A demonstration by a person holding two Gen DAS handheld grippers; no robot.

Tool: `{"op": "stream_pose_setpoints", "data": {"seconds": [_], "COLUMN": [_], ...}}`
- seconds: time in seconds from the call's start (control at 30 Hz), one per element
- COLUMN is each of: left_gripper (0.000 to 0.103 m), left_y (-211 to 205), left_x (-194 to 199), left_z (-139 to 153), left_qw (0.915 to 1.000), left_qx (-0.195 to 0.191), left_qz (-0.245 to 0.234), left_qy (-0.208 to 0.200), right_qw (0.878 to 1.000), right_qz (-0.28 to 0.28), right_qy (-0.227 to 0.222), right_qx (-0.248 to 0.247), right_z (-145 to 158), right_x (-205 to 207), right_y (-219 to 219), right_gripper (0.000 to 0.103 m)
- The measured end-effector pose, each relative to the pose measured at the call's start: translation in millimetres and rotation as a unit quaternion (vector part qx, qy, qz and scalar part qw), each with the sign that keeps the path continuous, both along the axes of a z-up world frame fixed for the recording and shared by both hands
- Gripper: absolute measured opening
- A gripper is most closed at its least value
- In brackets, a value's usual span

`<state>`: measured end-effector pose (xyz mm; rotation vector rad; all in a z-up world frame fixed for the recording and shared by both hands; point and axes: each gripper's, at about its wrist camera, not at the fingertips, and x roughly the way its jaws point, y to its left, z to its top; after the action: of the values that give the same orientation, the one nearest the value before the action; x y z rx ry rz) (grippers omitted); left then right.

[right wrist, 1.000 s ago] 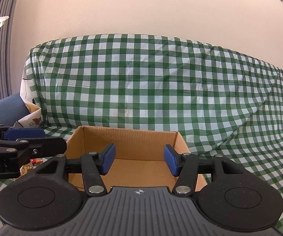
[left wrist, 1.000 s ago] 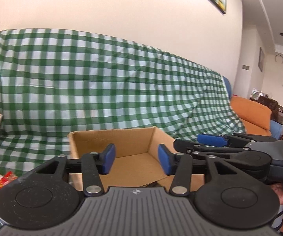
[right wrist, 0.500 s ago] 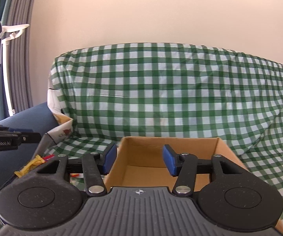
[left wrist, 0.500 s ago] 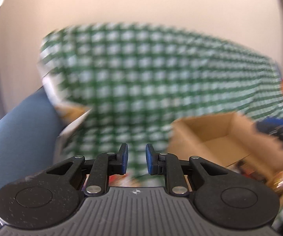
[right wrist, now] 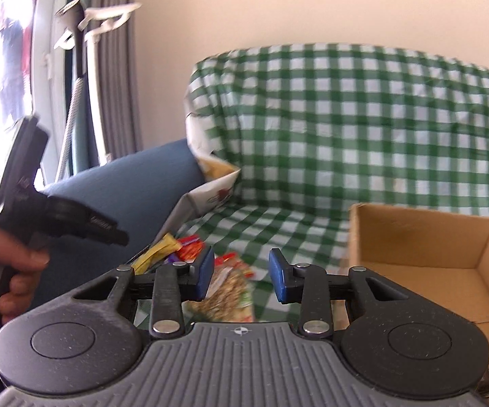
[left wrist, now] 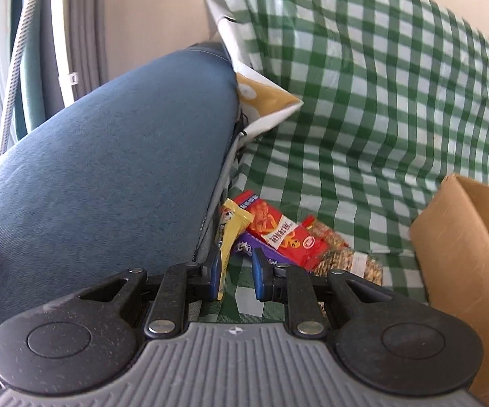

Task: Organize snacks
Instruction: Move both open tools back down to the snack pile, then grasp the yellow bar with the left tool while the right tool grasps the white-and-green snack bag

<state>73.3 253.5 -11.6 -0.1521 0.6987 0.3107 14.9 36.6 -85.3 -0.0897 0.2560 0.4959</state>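
Both grippers' fingers stand slightly apart and empty, the left gripper narrow, the right gripper having just been closing, over the snack packets left of the cardboard box.

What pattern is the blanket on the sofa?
Green and white checks on the blanket, clearest in the right wrist view.

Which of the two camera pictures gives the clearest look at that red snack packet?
The left wrist view. There the red snack packet lies sharp and nearly whole on the checked cloth, print visible. In the right wrist view it is only a small blurred red patch, partly hidden behind the gripper's fingers.
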Motion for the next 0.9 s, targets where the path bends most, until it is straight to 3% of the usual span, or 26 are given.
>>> {"op": "stream_pose_setpoints", "data": {"seconds": [0.1, 0.27, 0.47, 0.7, 0.9], "left_gripper": [0.021, 0.032, 0.032, 0.032, 0.032], "left_y": [-12.1, -18.9, -25.2, -34.9, -36.5], "left_x": [8.0, 25.5, 49.4, 72.6, 81.3], "left_z": [-6.1, -20.1, -43.1, -70.6, -80.4], "left_qw": [0.9995, 0.9968, 0.9882, 0.9738, 0.9662], "left_qx": [0.028, 0.068, 0.133, 0.196, 0.224], "left_qz": [-0.01, -0.007, -0.025, -0.03, -0.028], "left_qy": [0.015, 0.043, 0.072, 0.112, 0.125], "right_qw": [1.0, 0.998, 0.996, 0.989, 0.983], "right_qz": [0.011, 0.009, -0.014, -0.028, -0.034], "right_qy": [0.009, 0.033, 0.07, 0.124, 0.157], "right_qx": [-0.021, -0.052, -0.06, -0.074, -0.094], "right_z": [-12.1, -33.5, -52.1, -75.5, -93.4], "right_x": [3.9, 21.6, 49.1, 76.7, 93.0], "right_y": [17.4, 38.8, 50.3, 61.3, 69.4], "right_gripper": [0.038, 0.059, 0.071, 0.072, 0.071]}}
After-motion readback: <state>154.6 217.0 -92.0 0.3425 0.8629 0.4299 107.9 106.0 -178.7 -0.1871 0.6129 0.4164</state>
